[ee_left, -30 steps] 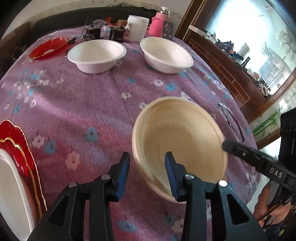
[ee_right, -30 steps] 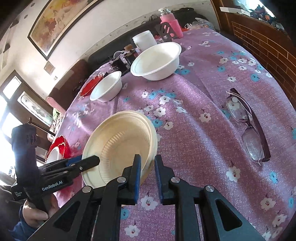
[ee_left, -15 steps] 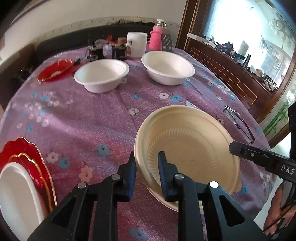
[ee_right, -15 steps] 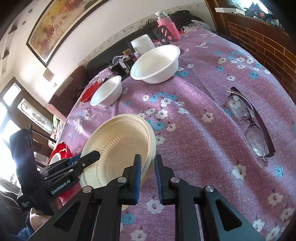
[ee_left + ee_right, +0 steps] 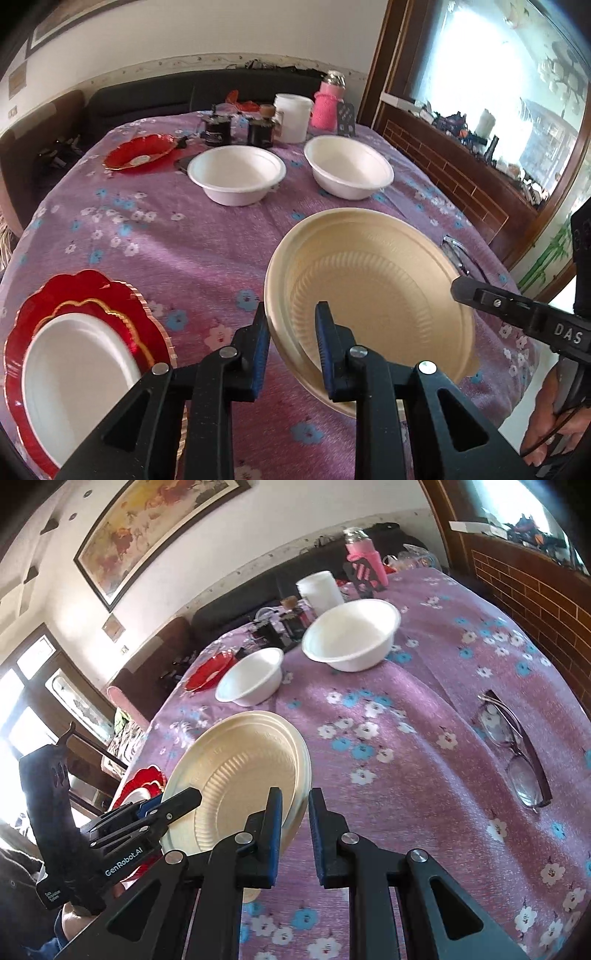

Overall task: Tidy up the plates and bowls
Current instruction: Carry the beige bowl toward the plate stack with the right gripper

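Cream plate (image 5: 369, 295) is tilted, lifted off the table (image 5: 166, 236), near its front right edge. Left gripper (image 5: 291, 332) is clamped on the plate's near-left rim: one blue pad outside under the rim, the other inside the dish. Right gripper (image 5: 293, 827) pinches the same plate's (image 5: 240, 771) right rim, rim edge sitting between its two blue pads; the pads stand close together on it. In the left wrist view the right gripper's finger (image 5: 517, 314) reaches the plate's far right edge. In the right wrist view the left gripper (image 5: 162, 812) comes in at the plate's lower left edge.

Red scalloped plate (image 5: 85, 295) lies at the table's front left edge with a white plate (image 5: 74, 365) stacked on it, well apart from the cream plate. Two white bowls sit toward the back of the table: left bowl (image 5: 236, 177) about centre, right bowl (image 5: 347, 170) just beside it toward the right edge, not touching. Small red dish (image 5: 140, 151) at back left. At the back edge: white cup (image 5: 293, 116), pink bottle (image 5: 328, 105), dark jars (image 5: 240, 127). Eyeglasses (image 5: 513, 753) lie folded near the right edge, apart from the plate. Purple floral cloth covers the table.
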The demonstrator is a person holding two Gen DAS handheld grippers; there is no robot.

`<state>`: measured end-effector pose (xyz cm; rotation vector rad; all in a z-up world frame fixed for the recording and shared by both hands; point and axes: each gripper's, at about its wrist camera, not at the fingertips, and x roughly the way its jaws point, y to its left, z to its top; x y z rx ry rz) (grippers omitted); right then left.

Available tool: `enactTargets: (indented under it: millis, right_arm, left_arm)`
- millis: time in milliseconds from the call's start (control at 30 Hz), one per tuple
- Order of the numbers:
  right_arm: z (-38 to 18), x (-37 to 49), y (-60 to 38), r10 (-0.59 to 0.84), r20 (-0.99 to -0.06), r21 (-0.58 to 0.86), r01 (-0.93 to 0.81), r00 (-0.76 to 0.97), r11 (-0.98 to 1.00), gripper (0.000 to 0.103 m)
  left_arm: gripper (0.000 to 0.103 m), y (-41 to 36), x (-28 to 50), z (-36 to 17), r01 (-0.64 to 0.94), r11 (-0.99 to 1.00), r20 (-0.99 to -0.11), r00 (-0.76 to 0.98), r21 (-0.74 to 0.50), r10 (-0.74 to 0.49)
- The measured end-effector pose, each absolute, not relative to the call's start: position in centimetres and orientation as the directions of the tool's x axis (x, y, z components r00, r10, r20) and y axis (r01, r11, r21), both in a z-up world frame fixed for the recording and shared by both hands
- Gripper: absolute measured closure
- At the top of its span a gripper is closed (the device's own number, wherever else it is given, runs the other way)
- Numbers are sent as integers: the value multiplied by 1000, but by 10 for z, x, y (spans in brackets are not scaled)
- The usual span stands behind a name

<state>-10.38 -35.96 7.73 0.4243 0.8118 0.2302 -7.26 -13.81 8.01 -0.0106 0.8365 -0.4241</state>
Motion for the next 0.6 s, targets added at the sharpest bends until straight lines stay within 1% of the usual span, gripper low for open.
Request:
enactTargets:
  millis: [333, 367, 400, 600]
  right_arm:
    - [98, -95, -300, 404, -640, 422, -140, 654, 896, 87]
    - [100, -94, -292, 410, -638, 419, -153, 652, 895, 87]
    - [102, -93, -284, 419, -637, 416, -169, 648, 894, 87]
    - [108, -88, -228, 467, -638, 397, -257, 613, 881, 87]
  left_arm:
    - [81, -72, -88, 102, 289, 932, -663, 657, -218, -359]
    - [79, -62, -90, 104, 278, 934, -658, 663, -225, -356]
    - [78, -53, -93, 105, 268, 936, -655, 669, -228, -351]
    - [78, 4, -107, 109, 182, 952, -635, 711, -246, -300]
